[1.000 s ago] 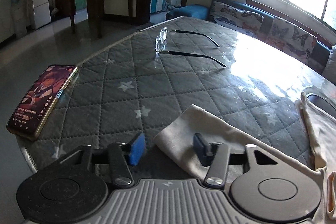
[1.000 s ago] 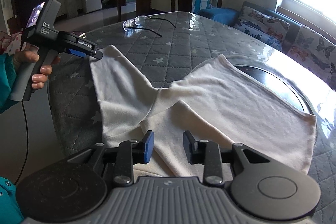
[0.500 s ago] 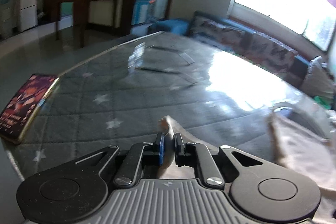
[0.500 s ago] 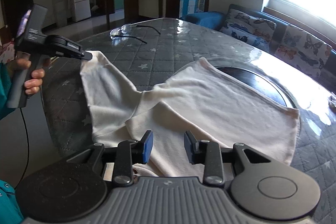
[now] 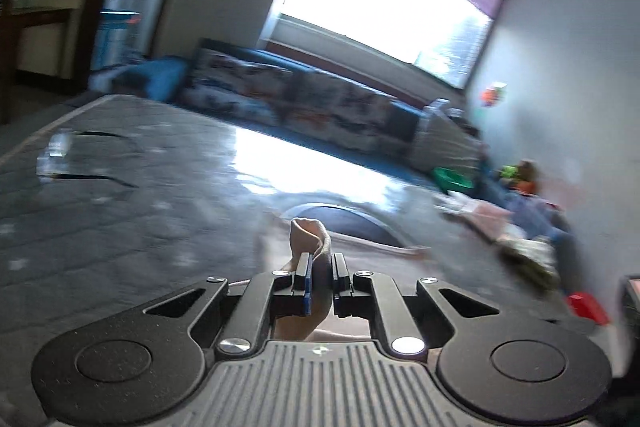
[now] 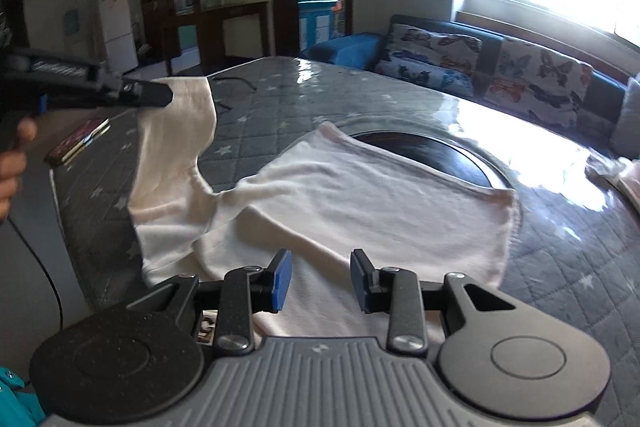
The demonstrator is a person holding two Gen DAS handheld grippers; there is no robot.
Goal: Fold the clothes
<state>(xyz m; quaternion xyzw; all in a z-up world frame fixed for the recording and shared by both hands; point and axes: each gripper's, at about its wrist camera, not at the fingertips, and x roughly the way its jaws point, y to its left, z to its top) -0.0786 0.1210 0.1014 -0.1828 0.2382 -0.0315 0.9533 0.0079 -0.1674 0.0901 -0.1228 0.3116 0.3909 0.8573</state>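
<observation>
A cream garment (image 6: 360,195) lies spread on the grey quilted table (image 6: 568,267). My left gripper (image 5: 320,267) is shut on a corner of the garment (image 5: 308,231), which bunches up between the pads. In the right wrist view the left gripper (image 6: 160,95) holds that corner (image 6: 188,95) lifted above the table's left side, the cloth hanging down from it. My right gripper (image 6: 320,279) is open and empty, just above the garment's near edge.
Eyeglasses (image 5: 72,163) lie on the far part of the table. A phone (image 6: 78,141) lies near the left edge. A dark round inset (image 6: 432,155) sits mid-table. A sofa (image 6: 500,71) stands behind, with clutter (image 5: 520,227) at the far right.
My left gripper shut on the garment's corner, lifted it off the table and swung right. My right gripper stayed open near the garment's near edge.
</observation>
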